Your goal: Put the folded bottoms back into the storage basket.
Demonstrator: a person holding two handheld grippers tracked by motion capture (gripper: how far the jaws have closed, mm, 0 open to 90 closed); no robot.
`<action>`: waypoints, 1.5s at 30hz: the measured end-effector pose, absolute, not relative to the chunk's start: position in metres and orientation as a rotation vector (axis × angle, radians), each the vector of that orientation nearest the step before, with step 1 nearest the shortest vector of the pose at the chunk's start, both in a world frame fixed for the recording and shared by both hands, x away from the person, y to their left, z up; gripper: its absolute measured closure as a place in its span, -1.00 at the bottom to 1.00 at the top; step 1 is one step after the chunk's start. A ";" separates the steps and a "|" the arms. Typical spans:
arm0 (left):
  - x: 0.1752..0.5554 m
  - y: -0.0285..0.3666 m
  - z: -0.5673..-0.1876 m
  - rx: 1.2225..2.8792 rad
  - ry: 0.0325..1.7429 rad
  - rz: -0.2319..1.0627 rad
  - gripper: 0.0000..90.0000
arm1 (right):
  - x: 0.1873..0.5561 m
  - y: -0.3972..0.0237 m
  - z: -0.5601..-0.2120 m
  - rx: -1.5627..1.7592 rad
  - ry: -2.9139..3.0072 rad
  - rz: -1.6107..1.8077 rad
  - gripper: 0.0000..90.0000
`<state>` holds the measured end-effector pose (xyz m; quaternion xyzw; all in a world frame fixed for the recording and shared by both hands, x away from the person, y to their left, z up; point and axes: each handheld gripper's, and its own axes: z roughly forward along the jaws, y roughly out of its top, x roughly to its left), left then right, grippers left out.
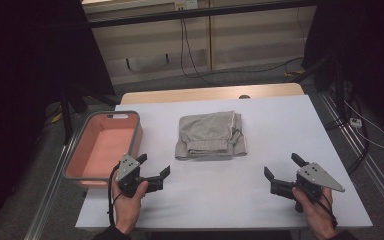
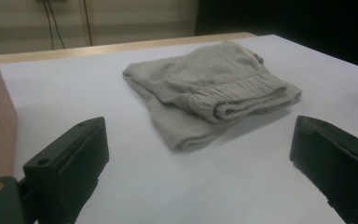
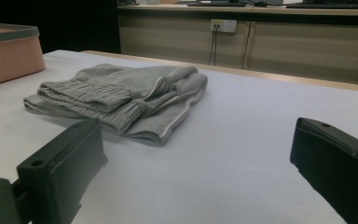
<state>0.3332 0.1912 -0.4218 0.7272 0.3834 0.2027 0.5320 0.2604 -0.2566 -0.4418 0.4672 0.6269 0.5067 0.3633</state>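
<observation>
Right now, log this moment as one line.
left gripper open, near bin | right gripper open | folded grey garment mid-table, untouched | bin empty

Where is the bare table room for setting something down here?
The white table is bare right of the folded grey garment, and along the near edge between the left gripper and right gripper. It is tighter between the garment and the pink bin.
</observation>
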 end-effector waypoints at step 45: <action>0.434 0.136 -0.397 1.880 1.051 0.280 -0.79 | 0.262 -0.254 -0.442 1.188 1.632 1.298 -0.95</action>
